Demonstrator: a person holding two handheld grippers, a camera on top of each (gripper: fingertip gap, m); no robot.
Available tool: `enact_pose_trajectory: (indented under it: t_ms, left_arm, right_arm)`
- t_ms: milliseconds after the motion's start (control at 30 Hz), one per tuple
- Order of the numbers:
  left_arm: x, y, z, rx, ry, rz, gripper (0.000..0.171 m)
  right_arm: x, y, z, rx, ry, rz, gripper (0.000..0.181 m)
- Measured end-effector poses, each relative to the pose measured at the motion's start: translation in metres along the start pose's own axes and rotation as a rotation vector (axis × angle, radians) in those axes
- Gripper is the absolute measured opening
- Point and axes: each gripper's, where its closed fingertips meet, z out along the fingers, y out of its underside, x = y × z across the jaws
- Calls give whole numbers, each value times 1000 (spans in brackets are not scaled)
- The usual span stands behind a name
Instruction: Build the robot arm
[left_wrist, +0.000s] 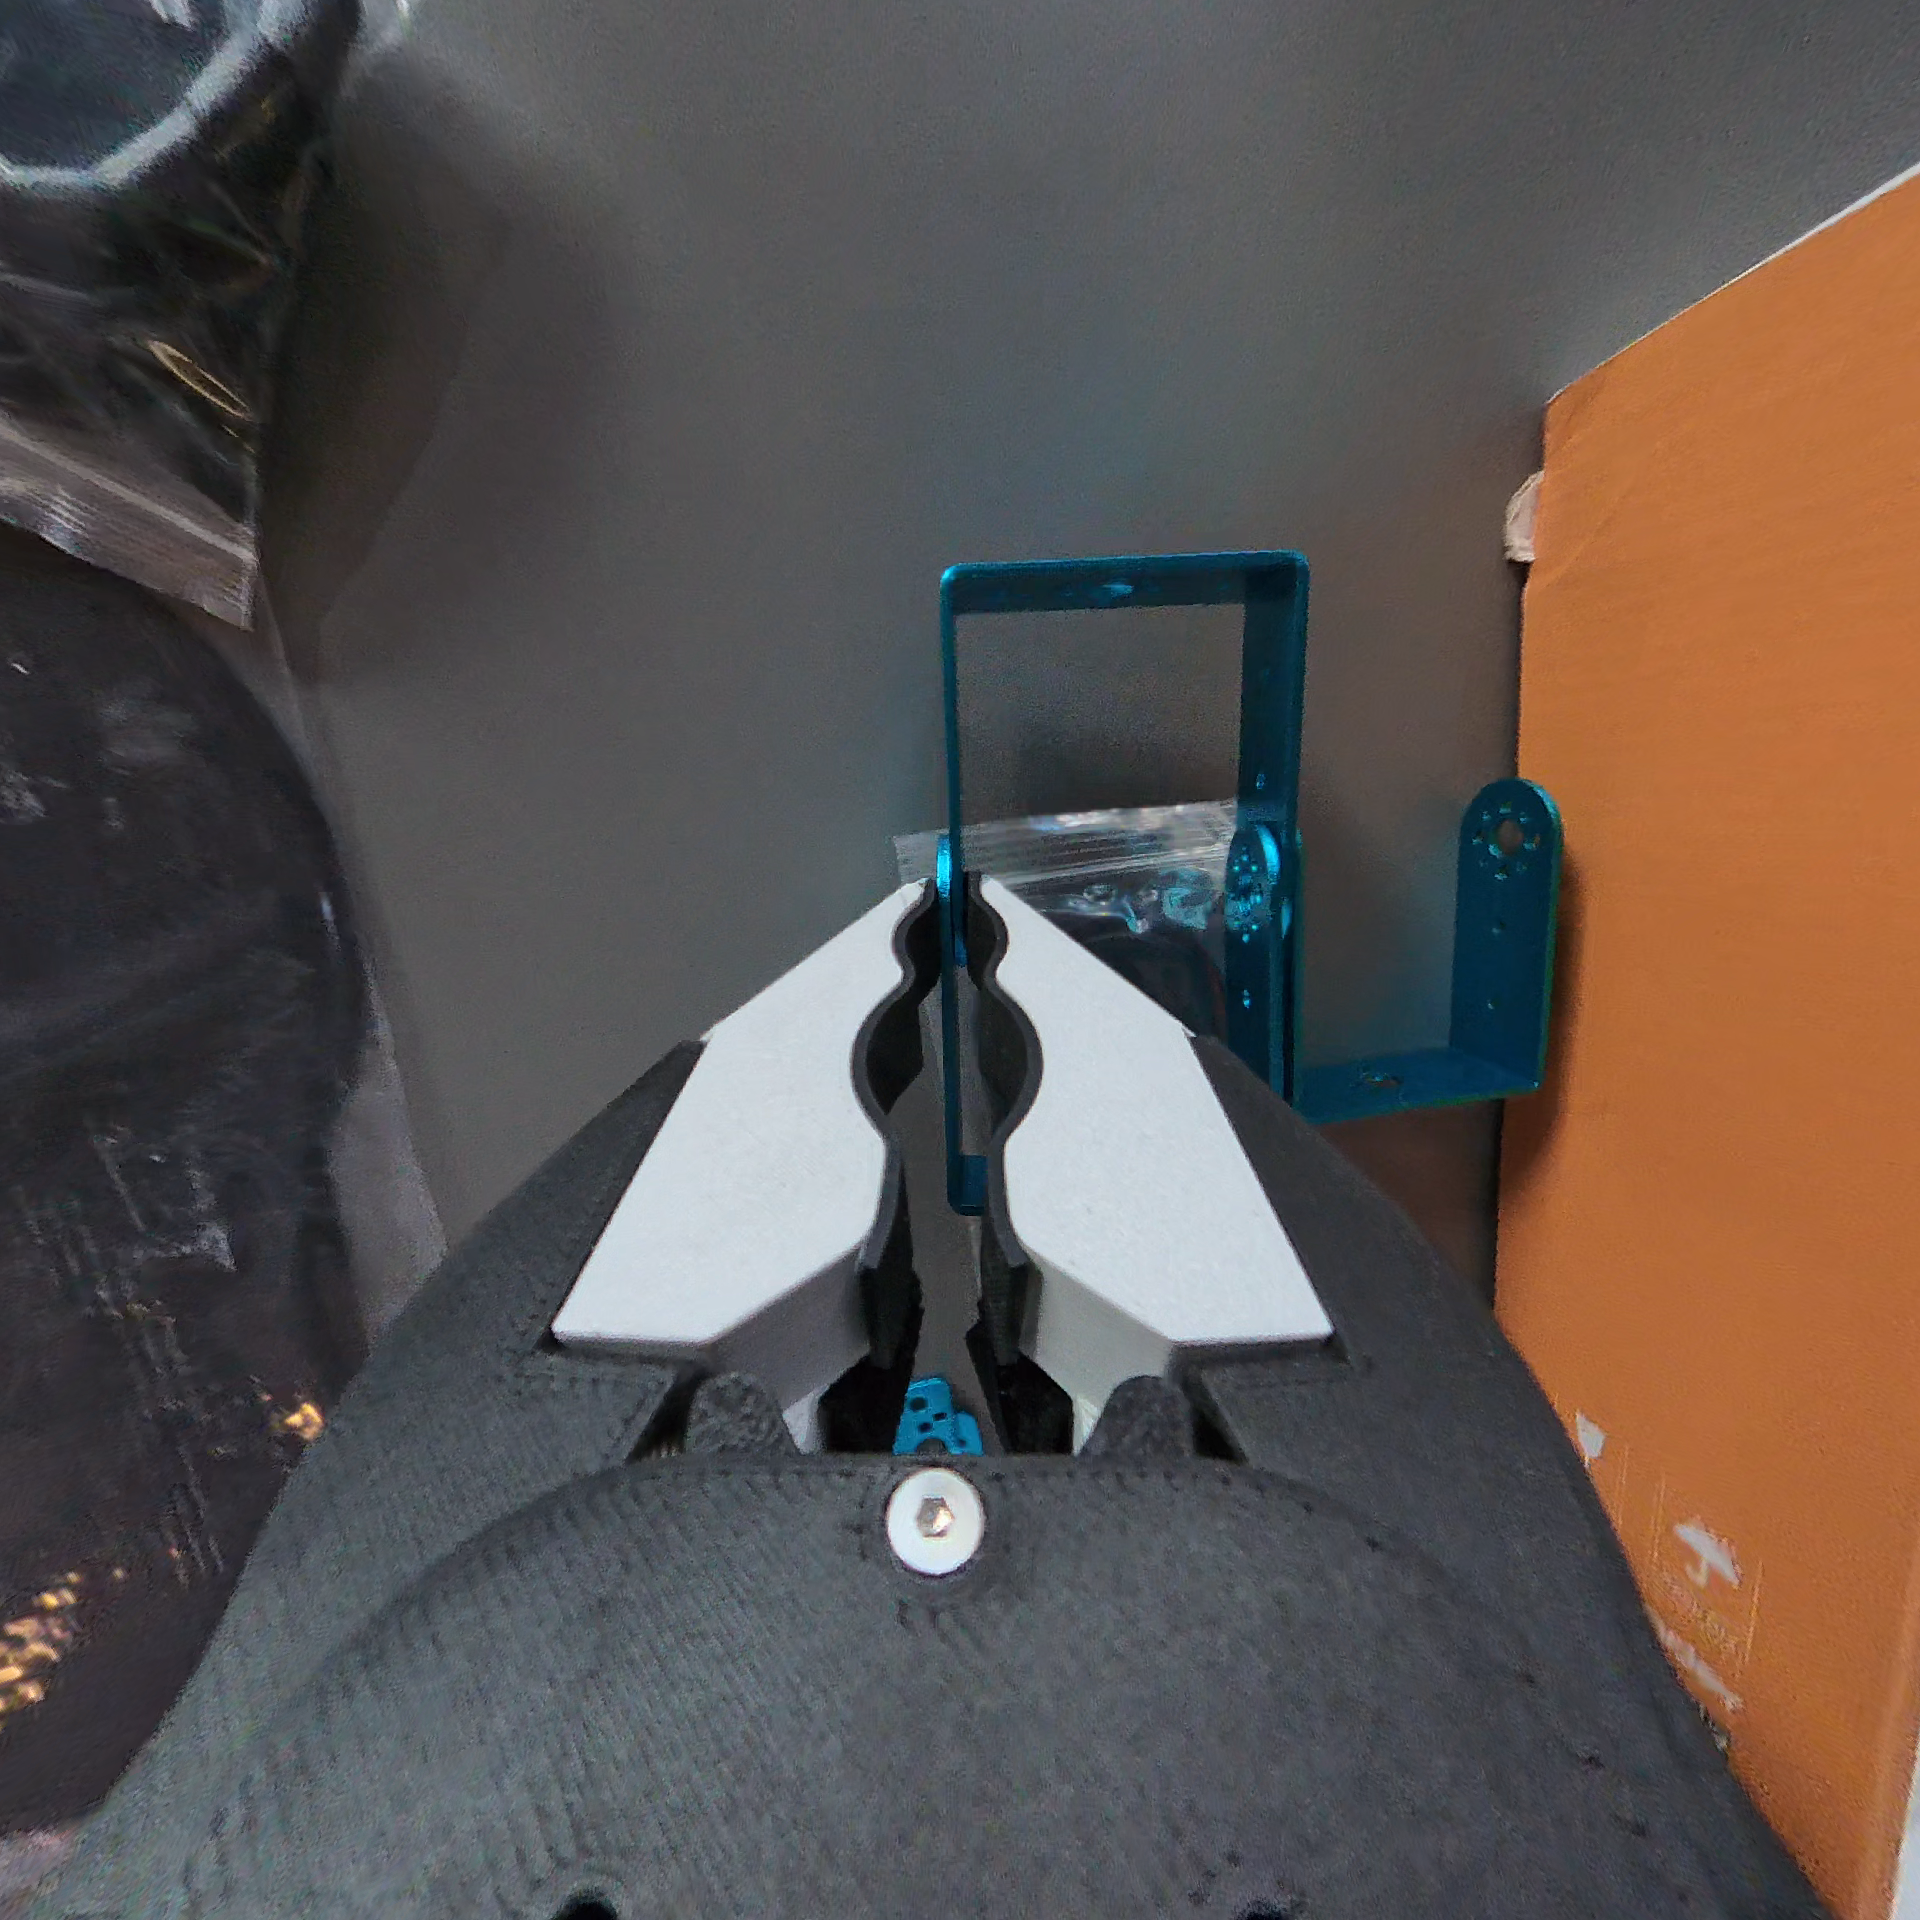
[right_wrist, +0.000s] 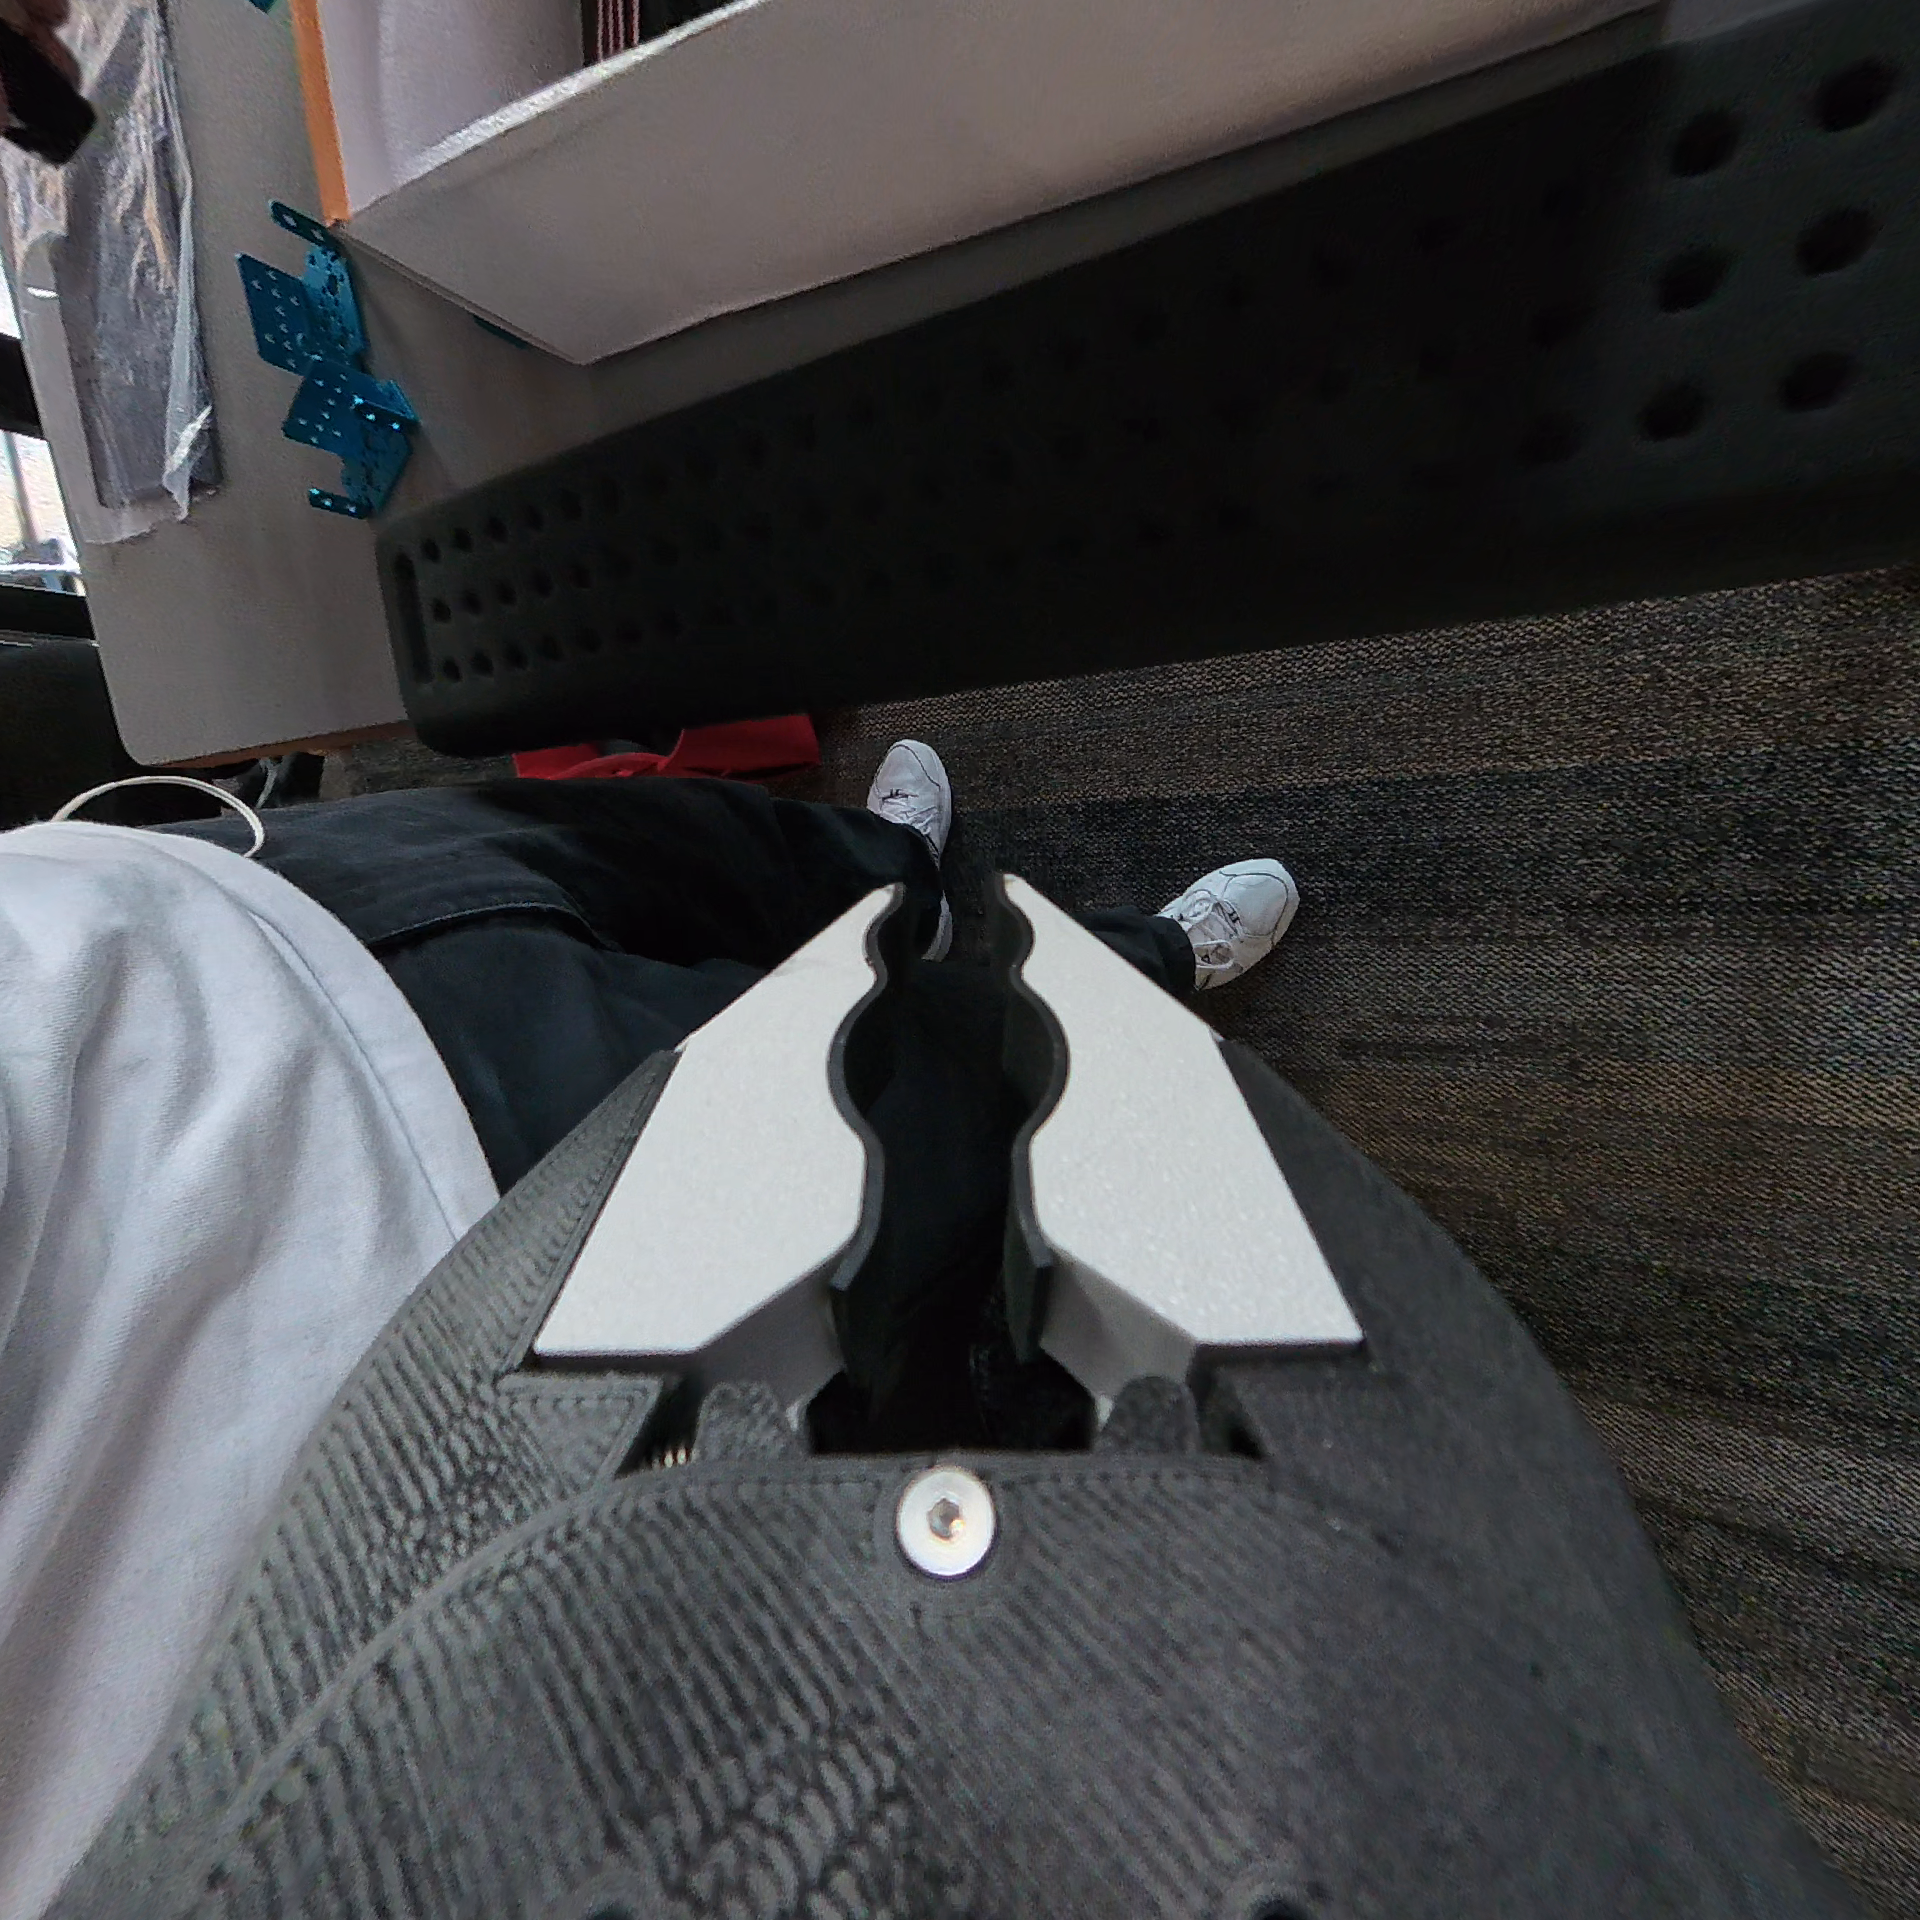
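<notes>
1. Blue metal bracket (left_wrist: 1127, 582) stands upright mid-frame, one leg clenched in the left claw (left_wrist: 961, 883), its long axis running along the fingers.
2. Second bracket (left_wrist: 1455, 956) sits lower right, against an orange box (left_wrist: 1714, 831).
3. Right claw (right_wrist: 951, 894) hangs released and empty over carpet (right_wrist: 1558, 935), pointing at shoes (right_wrist: 1236, 914).

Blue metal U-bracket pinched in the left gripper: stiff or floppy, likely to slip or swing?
Likely stiff: the blue metal U-bracket keeps square corners while held by one leg. Probably light, being thin perforated sheet. It may pivot or slip, since the left gripper pinches only a thin, smooth edge and most of the frame overhangs the fingertips.
</notes>
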Motion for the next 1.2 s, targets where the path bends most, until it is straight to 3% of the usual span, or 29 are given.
enact_pose_trajectory:
  t_ms: [100,200,467,667,833,933,1033,1200]
  left_arm:
    - [-8,-14,-20,73,131,-3,2]
    - [-7,-31,-58,131,369,-43,2]
    - [17,-69,-201,292,959,-47,2]
    - [70,-64,-269,243,1216,119,2]
    - [155,-49,-319,201,1348,330,1]
    - [226,-28,-354,139,1468,435,1]
    - [309,9,-385,25,1588,550,1]
    - [468,108,-437,-164,1748,789,2]
  right_arm:
    - [-8,-3,3,14,-4,-8,13]
    - [-16,-6,10,27,-4,-18,13]
    - [-72,-28,41,104,-39,-31,13]
    - [-152,-43,48,191,-99,-101,12]
    - [-183,-42,25,272,-120,-145,13]
    - [-171,-44,-5,350,-93,-145,12]
    - [-150,-57,-65,510,-92,-113,12]
    - [-132,-93,-252,923,-354,-91,28]
